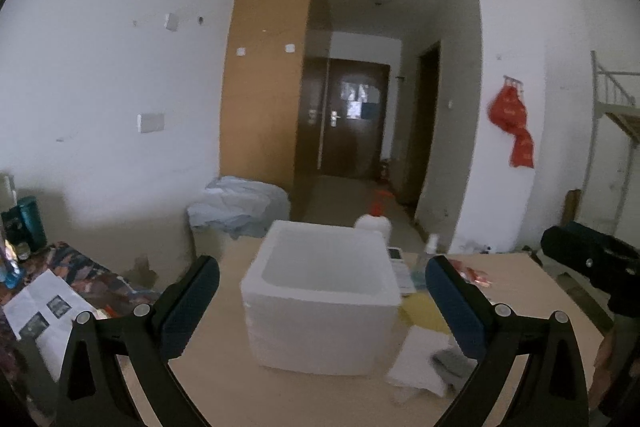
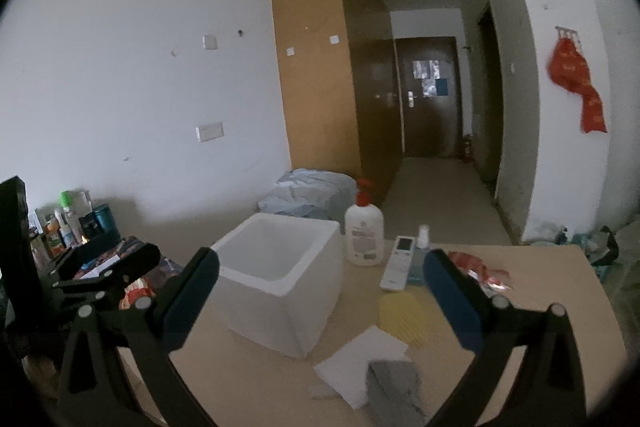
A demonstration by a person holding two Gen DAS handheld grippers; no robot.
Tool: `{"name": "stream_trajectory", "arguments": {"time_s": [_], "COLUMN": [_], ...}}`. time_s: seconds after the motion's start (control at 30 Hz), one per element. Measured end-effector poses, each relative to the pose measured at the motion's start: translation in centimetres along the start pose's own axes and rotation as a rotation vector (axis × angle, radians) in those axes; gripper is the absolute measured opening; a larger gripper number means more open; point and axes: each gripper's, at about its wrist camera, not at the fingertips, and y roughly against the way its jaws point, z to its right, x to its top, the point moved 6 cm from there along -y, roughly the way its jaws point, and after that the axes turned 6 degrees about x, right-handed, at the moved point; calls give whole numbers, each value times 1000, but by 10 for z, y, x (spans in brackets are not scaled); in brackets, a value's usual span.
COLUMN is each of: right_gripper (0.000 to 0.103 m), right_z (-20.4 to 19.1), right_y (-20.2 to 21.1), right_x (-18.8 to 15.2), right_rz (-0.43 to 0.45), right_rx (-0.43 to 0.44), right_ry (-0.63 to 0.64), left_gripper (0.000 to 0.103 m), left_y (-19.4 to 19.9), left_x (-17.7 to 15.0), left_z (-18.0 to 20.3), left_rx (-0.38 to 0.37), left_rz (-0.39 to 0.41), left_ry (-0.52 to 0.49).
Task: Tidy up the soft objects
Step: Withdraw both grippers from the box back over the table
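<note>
A white foam box (image 1: 320,299) stands open and empty on the light wooden table (image 1: 224,379); it also shows in the right wrist view (image 2: 280,279). To its right lie a white cloth (image 2: 360,359) with a grey cloth (image 2: 394,383) on it, and a yellow cloth (image 2: 408,315). The same white cloth (image 1: 420,355), grey cloth (image 1: 450,363) and yellow cloth (image 1: 424,311) show in the left wrist view. My left gripper (image 1: 322,267) is open, empty, in front of the box. My right gripper (image 2: 322,263) is open, empty, above the cloths.
A white lotion bottle (image 2: 364,231), a white remote (image 2: 400,263), a small spray bottle (image 2: 422,239) and a red wrapper (image 2: 476,271) sit at the table's far side. A patterned side table with bottles (image 2: 72,223) stands left. A bluish bundle (image 2: 312,195) lies by the wardrobe.
</note>
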Motion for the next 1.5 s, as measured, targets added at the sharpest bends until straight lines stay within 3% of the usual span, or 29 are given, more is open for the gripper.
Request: {"name": "stream_trajectory", "arguments": {"time_s": [0.2,0.7,0.97,1.23,1.5], "right_gripper": [103,103,103,103,103], "right_z": [5,10,19,24,43], "right_y": [30,69,70,56,39], "right_x": [-20,-48,-75,-109,-143], "right_rz": [16,32,8,-23,-110], "right_rx": [-55,-87,-127,-147,-157], "right_ry": [-1,2,5,14,-58], "left_gripper": [103,103,103,103,103], "left_y": [17,47,44,21,0], "left_x": [-14,-33,-56,-87,-119], "left_z": [25,54,64,61,73], "left_rx": [-56,-103,-151,-213,-239], "left_rz": [0,29,33,-17,-68], "left_ry": [-29,-48,-47,19,-31]}}
